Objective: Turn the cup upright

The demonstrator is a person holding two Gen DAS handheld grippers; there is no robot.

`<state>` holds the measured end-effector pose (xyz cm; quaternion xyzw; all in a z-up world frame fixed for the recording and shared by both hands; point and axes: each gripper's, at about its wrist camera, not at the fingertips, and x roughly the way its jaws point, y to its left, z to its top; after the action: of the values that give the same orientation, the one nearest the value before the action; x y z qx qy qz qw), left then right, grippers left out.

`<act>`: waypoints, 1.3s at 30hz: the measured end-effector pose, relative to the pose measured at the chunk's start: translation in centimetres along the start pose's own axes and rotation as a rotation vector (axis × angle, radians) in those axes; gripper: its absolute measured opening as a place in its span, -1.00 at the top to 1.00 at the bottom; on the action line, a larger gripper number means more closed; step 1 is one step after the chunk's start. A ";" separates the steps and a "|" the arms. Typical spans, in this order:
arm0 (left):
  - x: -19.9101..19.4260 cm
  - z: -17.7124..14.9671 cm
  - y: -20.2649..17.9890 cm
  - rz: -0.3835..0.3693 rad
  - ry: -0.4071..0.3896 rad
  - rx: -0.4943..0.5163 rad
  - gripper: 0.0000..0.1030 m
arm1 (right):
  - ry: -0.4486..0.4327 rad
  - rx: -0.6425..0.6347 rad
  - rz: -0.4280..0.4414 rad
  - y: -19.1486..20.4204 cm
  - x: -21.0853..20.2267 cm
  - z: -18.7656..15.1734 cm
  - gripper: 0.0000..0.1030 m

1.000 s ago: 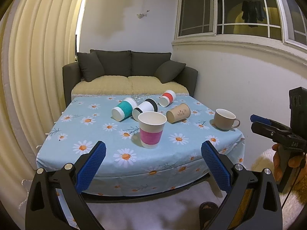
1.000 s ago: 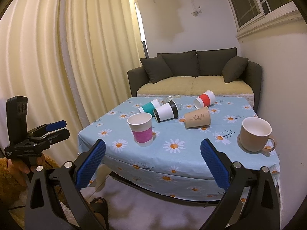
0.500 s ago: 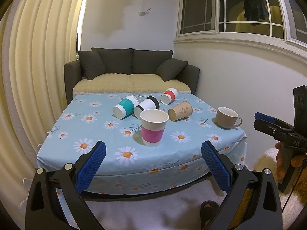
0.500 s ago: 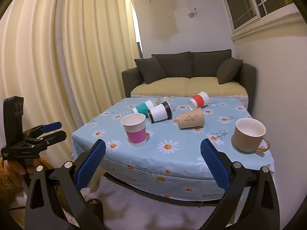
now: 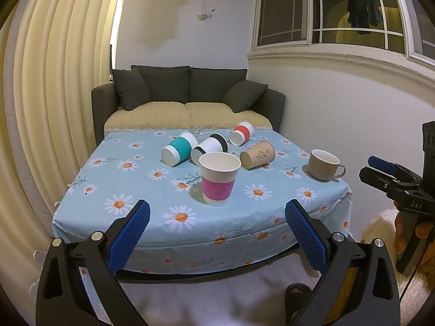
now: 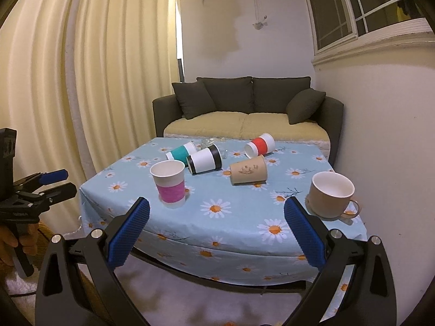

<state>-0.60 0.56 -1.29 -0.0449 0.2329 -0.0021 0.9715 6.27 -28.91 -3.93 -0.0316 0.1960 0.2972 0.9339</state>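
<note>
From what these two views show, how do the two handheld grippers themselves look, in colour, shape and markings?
Both the left gripper and the right gripper have black frames with triangular cutouts, silver bolts, and two long fingers faced with blue textured pads. Seen from the side, the right gripper's body bears white letters, apparently "DAS".

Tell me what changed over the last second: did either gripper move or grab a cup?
No grab. Both the left gripper and right gripper stayed open and empty and backed slightly off the table, which shows a little smaller. On it nothing shifted: the pink cup and mug stand upright; the teal cup, black-banded cup, red cup and brown cup lie on their sides.
</note>
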 end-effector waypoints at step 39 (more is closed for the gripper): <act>-0.3 0.0 -0.4 0.006 -0.003 0.013 -0.89 | 0.007 -0.022 0.013 0.3 0.4 -0.2 -0.90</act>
<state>-0.85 0.20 -1.17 -0.0379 0.2314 -0.0009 0.9721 6.34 -28.49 -4.20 -0.0418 0.1962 0.3055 0.9308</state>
